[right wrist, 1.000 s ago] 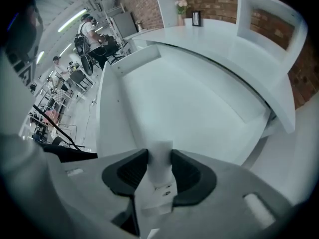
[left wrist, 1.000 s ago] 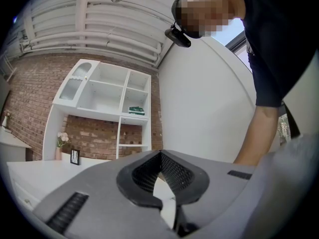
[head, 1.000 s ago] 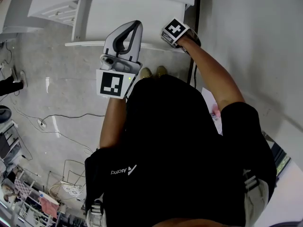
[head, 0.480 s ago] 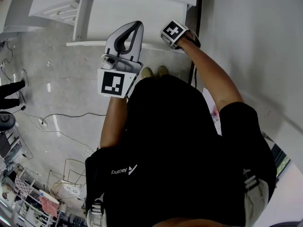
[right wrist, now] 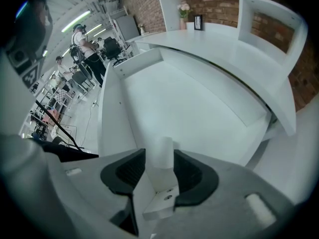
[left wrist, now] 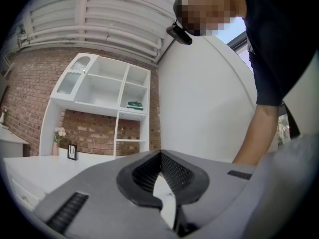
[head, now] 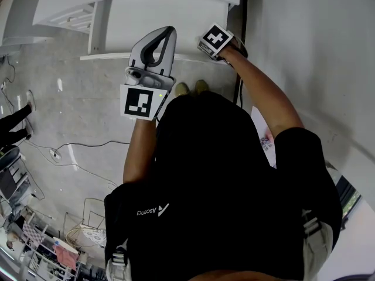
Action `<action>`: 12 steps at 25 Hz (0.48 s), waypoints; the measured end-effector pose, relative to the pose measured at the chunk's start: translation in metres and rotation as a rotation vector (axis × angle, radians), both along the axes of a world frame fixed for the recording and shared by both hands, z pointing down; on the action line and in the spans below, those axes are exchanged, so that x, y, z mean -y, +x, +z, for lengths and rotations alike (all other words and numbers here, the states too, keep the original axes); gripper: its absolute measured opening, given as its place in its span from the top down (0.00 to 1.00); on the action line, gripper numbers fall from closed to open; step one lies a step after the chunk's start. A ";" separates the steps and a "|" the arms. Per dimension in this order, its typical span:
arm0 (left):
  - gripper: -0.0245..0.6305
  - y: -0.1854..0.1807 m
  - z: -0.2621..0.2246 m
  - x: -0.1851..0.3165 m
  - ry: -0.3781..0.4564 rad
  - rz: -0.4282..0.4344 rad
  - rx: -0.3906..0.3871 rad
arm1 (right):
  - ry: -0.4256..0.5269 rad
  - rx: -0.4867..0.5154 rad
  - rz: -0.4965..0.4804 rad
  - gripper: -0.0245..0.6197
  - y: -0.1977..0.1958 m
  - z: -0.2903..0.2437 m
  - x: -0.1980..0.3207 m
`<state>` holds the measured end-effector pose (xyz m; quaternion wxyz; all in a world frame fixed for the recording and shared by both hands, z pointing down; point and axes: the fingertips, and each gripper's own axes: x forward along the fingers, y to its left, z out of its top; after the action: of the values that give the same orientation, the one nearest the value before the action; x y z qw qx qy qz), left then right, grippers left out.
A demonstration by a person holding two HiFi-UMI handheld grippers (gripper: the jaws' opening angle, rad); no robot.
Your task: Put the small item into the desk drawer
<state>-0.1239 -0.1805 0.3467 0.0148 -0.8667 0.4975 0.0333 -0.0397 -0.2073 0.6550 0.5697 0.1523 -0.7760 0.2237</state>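
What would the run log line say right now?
right gripper: opening, small item between jaws | drawer: open | left gripper: shut, empty

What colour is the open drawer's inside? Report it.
White. The drawer shows best in the right gripper view.

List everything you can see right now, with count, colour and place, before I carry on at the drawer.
Drawer: one, white, pulled open under the right gripper.
Small item: one, white cylinder, over the drawer floor.
Desk: one, white, against the brick wall.
Shelf unit: one, white, above the desk top.
Vase of flowers: one, pale, on the desk top.
Picture frame: one, black, beside the vase.
Green object: one, on a shelf, too small to identify.
Cables: several, dark, on the grey floor.
Left gripper: one, grey, jaws shut and empty, pointing toward the shelf unit.
Right gripper: one, grey, jaws opening with the small item between them.
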 end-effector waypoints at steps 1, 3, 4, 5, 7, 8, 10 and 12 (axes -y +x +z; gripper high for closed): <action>0.96 0.001 0.000 0.000 -0.003 0.002 -0.001 | 0.005 0.015 0.005 0.69 0.000 -0.003 0.001; 0.96 0.003 0.000 0.000 -0.007 0.005 0.001 | 0.018 0.052 0.016 0.69 -0.001 -0.012 0.003; 0.96 0.004 0.001 0.000 -0.009 0.007 0.003 | 0.027 0.075 0.024 0.69 -0.001 -0.017 0.004; 0.96 0.006 0.001 0.001 -0.010 0.008 0.004 | 0.037 0.099 0.032 0.69 -0.001 -0.023 0.005; 0.96 0.008 0.003 0.001 -0.012 0.011 0.005 | 0.064 0.155 0.052 0.70 -0.002 -0.036 0.009; 0.96 0.009 0.003 0.002 -0.013 0.012 0.006 | 0.081 0.183 0.061 0.70 -0.003 -0.043 0.011; 0.96 0.010 0.004 0.003 -0.014 0.016 0.007 | 0.117 0.241 0.078 0.70 -0.005 -0.060 0.015; 0.96 0.011 0.004 0.005 -0.016 0.021 0.009 | 0.146 0.313 0.085 0.71 -0.010 -0.079 0.018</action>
<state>-0.1131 -0.1856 0.3504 0.0098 -0.8721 0.4886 0.0258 -0.0500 -0.2253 0.5764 0.4193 0.1895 -0.8623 0.2116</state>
